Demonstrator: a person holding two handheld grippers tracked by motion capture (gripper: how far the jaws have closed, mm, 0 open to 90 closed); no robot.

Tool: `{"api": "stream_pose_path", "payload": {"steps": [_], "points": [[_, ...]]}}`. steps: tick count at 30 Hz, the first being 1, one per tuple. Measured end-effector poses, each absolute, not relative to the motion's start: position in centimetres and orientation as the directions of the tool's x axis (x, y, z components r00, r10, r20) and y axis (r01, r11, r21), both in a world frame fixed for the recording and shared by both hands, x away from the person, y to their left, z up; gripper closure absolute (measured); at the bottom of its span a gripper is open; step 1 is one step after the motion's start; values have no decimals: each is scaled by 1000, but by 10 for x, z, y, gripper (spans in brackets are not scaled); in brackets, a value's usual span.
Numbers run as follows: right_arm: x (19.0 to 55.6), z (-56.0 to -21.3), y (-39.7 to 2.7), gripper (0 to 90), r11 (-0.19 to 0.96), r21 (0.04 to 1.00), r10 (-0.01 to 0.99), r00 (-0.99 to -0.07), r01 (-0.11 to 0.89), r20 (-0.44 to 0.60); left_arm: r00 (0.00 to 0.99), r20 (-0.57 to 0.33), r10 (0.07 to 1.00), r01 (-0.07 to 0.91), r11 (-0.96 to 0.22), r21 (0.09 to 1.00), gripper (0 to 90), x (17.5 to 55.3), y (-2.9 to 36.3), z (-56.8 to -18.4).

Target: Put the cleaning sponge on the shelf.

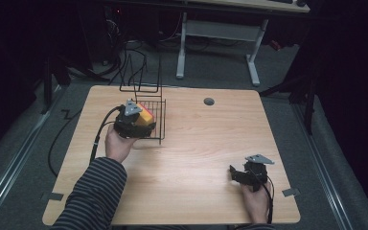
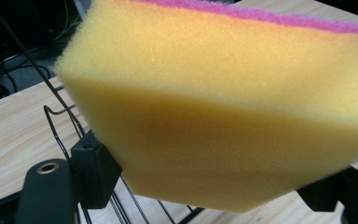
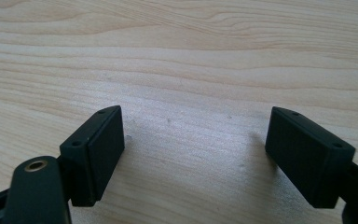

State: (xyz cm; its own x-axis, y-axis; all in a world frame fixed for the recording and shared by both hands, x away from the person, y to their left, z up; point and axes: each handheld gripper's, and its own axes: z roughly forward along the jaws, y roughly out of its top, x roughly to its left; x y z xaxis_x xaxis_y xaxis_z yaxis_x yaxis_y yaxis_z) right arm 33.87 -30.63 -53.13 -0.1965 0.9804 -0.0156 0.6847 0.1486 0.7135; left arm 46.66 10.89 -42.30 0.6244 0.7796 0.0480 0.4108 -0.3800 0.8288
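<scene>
A yellow sponge (image 2: pixel 223 107) with a pink top layer is clamped between the jaws of my left gripper (image 2: pixel 205 186). From above, that left gripper (image 1: pixel 135 120) holds the sponge (image 1: pixel 146 115) over the front left part of a black wire rack (image 1: pixel 157 120) on the wooden table (image 1: pixel 196 153). The rack's wires (image 2: pixel 63 121) run below and behind the sponge in the left gripper view. My right gripper (image 1: pixel 242 173) rests near the table's front right corner. Its jaws stand wide apart over bare wood (image 3: pixel 196 154), with nothing between them.
The rack has tall upright wire loops (image 1: pixel 141 72) at its back. A grey round cable hole (image 1: pixel 209 101) sits at the table's far edge. A white desk frame (image 1: pixel 220 43) stands on the floor beyond. Cables (image 1: pixel 98 139) trail off the table's left side.
</scene>
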Motion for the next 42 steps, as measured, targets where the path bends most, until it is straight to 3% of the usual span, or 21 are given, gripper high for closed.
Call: {"api": "stream_pose_path", "payload": {"steps": [19, 42], "points": [[339, -531, -306, 196, 149, 714, 980, -197, 684, -16, 543, 23, 840, 470, -326, 820, 227, 501, 105, -450], [339, -531, -306, 196, 149, 714, 980, -197, 684, -16, 535, -21, 845, 527, -314, 790, 224, 511, 101, -465]]}}
